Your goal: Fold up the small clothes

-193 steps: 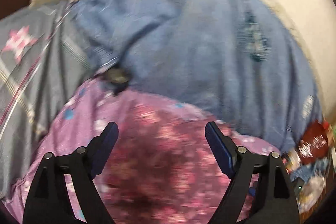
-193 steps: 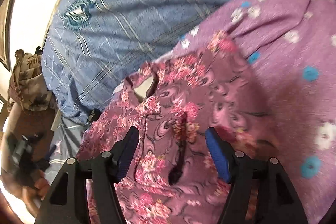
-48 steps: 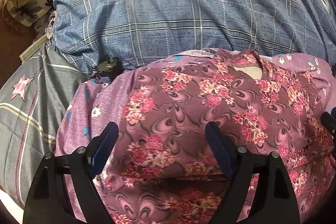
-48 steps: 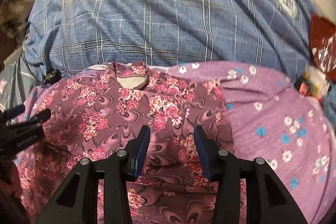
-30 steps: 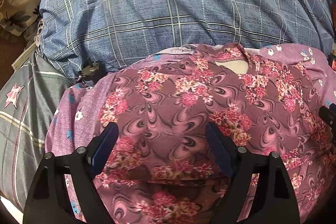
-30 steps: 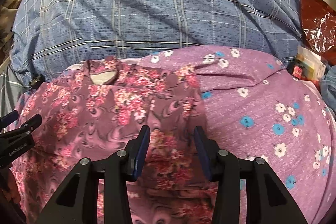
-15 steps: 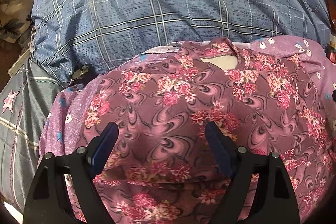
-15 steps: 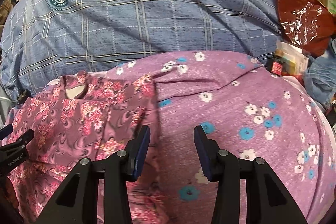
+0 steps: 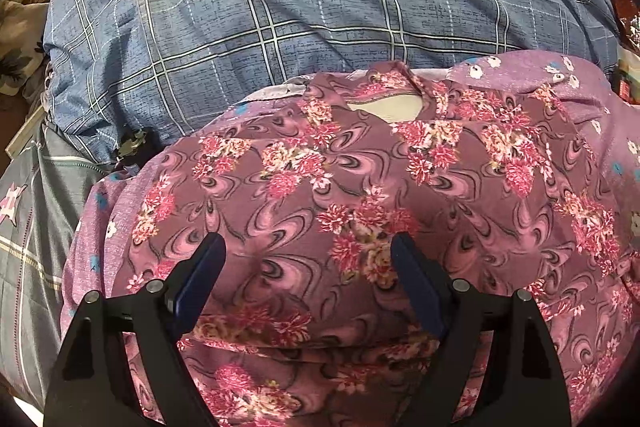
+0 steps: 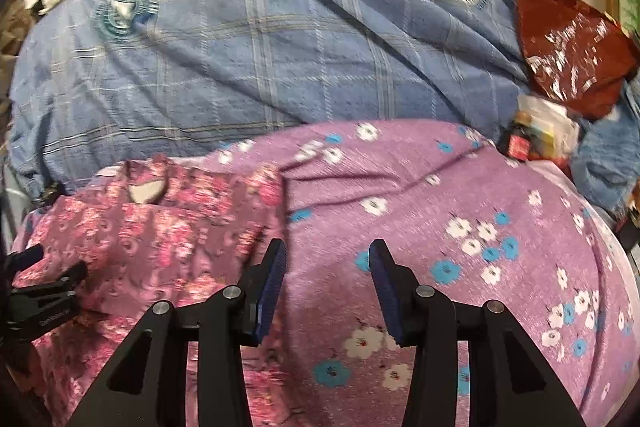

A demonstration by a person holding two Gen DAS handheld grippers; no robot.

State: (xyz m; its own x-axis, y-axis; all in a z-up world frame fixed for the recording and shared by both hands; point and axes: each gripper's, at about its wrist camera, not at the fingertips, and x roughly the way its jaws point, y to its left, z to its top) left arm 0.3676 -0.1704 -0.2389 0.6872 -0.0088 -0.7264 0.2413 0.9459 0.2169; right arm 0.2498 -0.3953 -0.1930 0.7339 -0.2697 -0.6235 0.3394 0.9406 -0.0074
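Since half a second ago the right tongs [image 10: 326, 263] are drifting further right, off the blouse [image 9: 360, 195] and over the purple floral cloth [image 10: 460, 227]; the left tongs [image 9: 306, 259] are hardly shifting over the blouse's middle.

Both tongs are standing released, jaws apart, with nothing between them. The left pair is gaping wide, the right pair less so.

The blouse, maroon with pink flowers, is lying spread on the purple cloth, its neckline [image 9: 386, 107] pointing away towards the blue checked cover [image 9: 300, 7]. Its near part is already lying doubled over, a fold edge running across below the left jaws. In the right view, which is blurred, the blouse's right edge is sitting just left of the jaws.

It is looking thin, soft and light, so it is likely to drape, sag and wrinkle as it is lifted, and may drag the cloth beneath if pinched too deep. The best holds are probably the side edge or shoulder seam near the neckline, one pair at each end of an edge, so that the fold stays straight.
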